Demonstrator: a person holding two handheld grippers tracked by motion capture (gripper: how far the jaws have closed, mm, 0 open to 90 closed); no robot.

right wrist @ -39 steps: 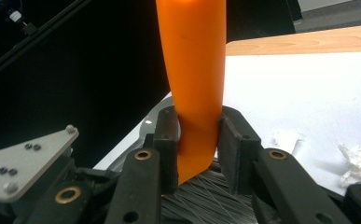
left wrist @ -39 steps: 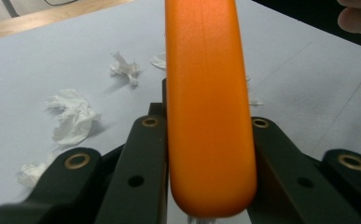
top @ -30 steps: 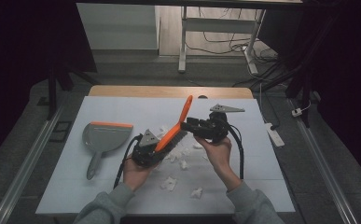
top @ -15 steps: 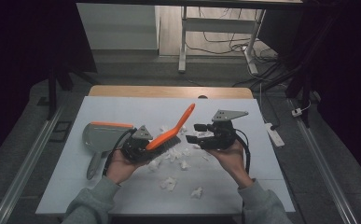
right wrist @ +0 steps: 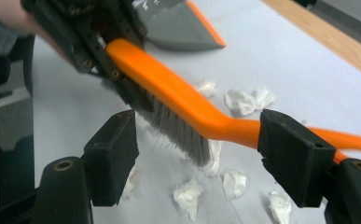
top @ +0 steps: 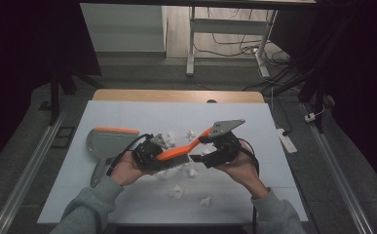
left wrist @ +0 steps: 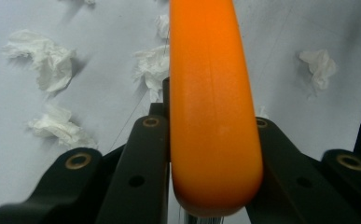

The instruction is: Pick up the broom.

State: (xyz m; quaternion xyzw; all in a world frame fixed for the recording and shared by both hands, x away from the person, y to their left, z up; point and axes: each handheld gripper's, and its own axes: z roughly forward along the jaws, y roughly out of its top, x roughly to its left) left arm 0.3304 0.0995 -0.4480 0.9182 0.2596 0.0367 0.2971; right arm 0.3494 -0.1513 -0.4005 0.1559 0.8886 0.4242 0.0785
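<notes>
The left claw is clamped on the head end of the orange plastic hand brush with grey bristles, its two black jaws pressed against either side of the brush back, as the left gripper view shows with the orange body wedged between them. This lifts the brush above the white bench, bristles downward, so its long handle angles up toward the right claw. That claw is spread wide, its jaws standing to either side of the brush without touching it, the handle crossing the gap; I judge this a handover, the right side lining up to take the handle for a better sweeping grip. Crumpled white paper scraps lie scattered on the bench below and around the brush, presumably what is to be swept. The grey plastic dustpan with an orange lip rests flat to the left, mouth toward the scraps, ready to receive them. No brand, label or writing is readable anywhere.
</notes>
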